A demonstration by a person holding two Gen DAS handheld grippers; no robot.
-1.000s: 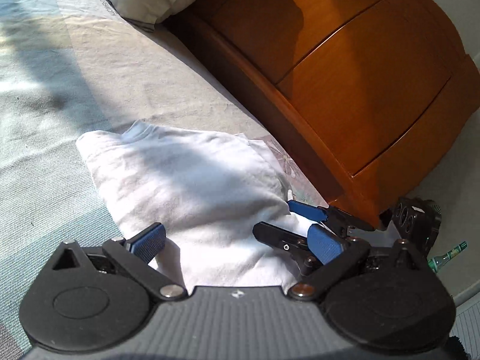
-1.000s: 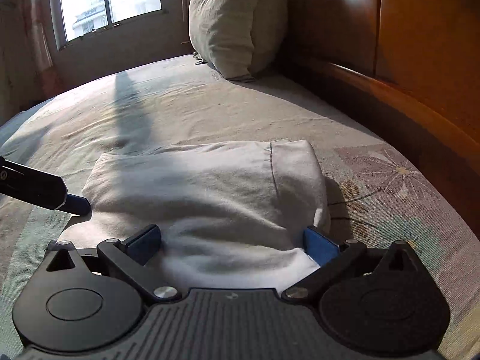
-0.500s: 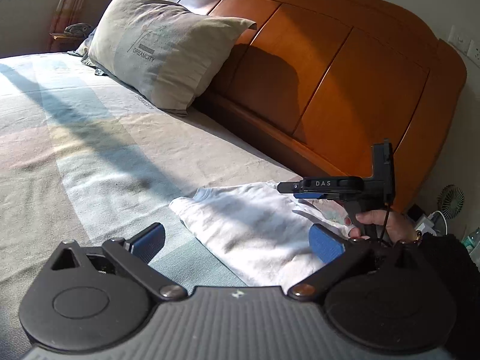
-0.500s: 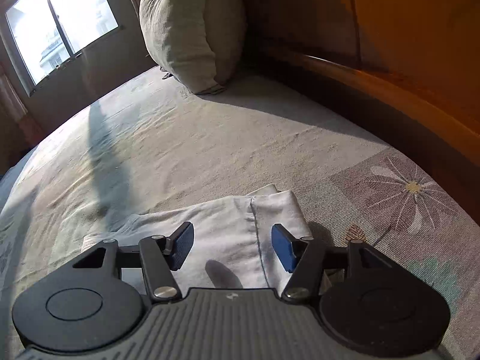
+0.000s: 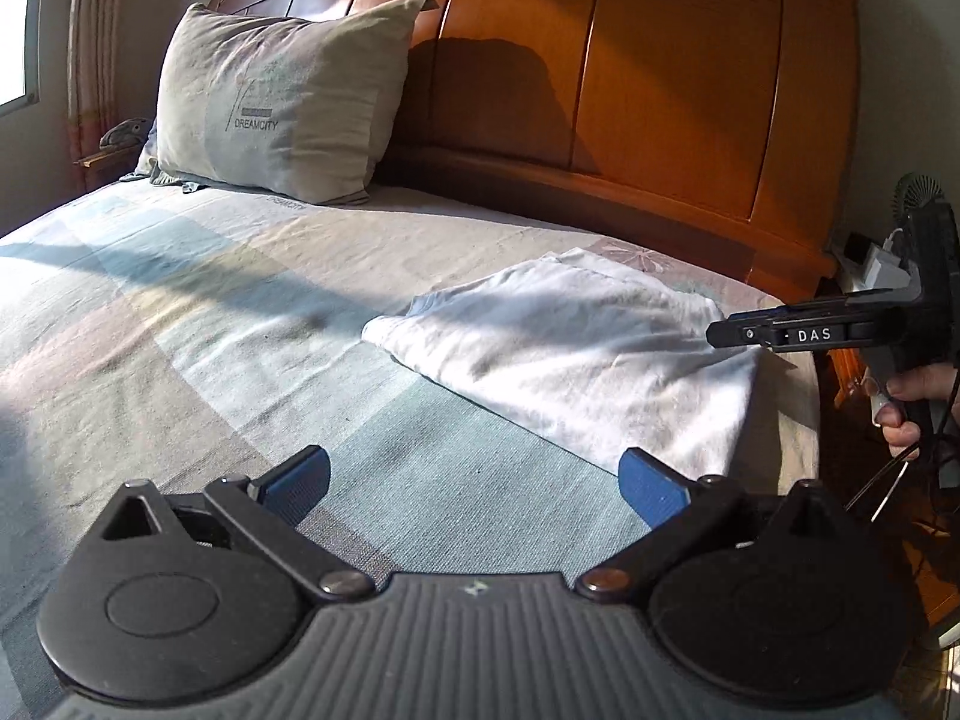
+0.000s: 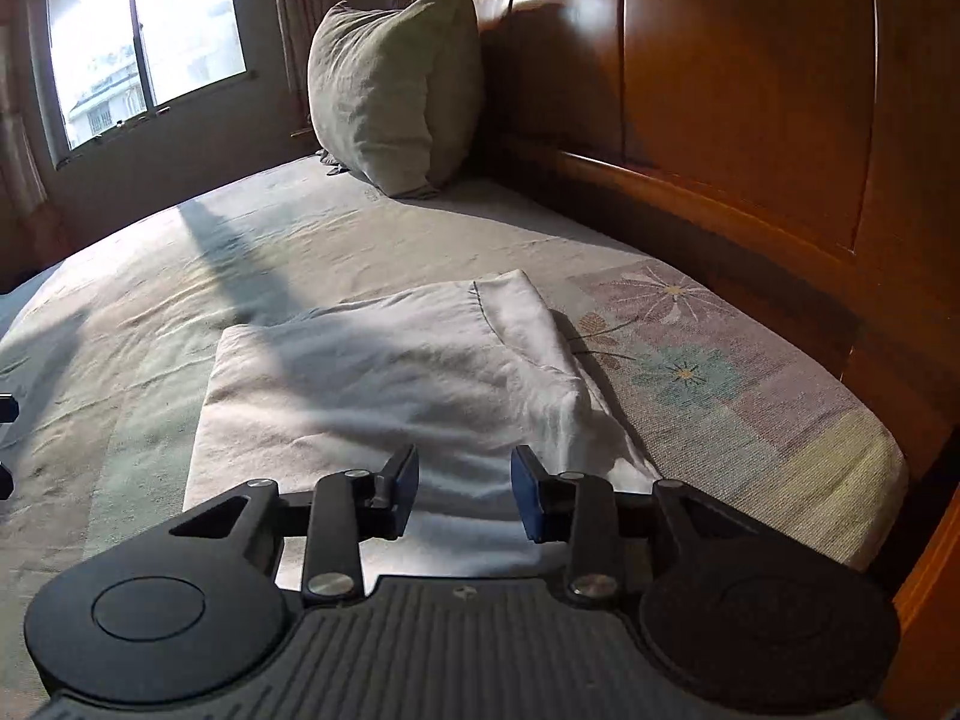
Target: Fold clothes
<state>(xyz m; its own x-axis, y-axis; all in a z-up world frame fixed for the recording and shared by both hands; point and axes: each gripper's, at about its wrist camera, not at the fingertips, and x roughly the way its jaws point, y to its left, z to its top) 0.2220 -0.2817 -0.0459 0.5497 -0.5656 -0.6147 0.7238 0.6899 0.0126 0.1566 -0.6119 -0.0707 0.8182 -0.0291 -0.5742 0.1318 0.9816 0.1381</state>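
So the folded white garment (image 6: 414, 384) is laid near the bed's (image 5: 180, 324) headboard-side edge. Both tools, left tool (image 5: 474, 480) and right tool (image 6: 463, 492), are held open, nothing gripped.

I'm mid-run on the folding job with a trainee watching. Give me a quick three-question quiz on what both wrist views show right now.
1. True or false: the left gripper grips the folded white garment.
2. The garment lies nearest to: A) the pillow, B) the wooden headboard, C) the window.
3. Fill in: the right gripper has its jaws ____, holding nothing.

Key: 1 false; 2 B; 3 open.
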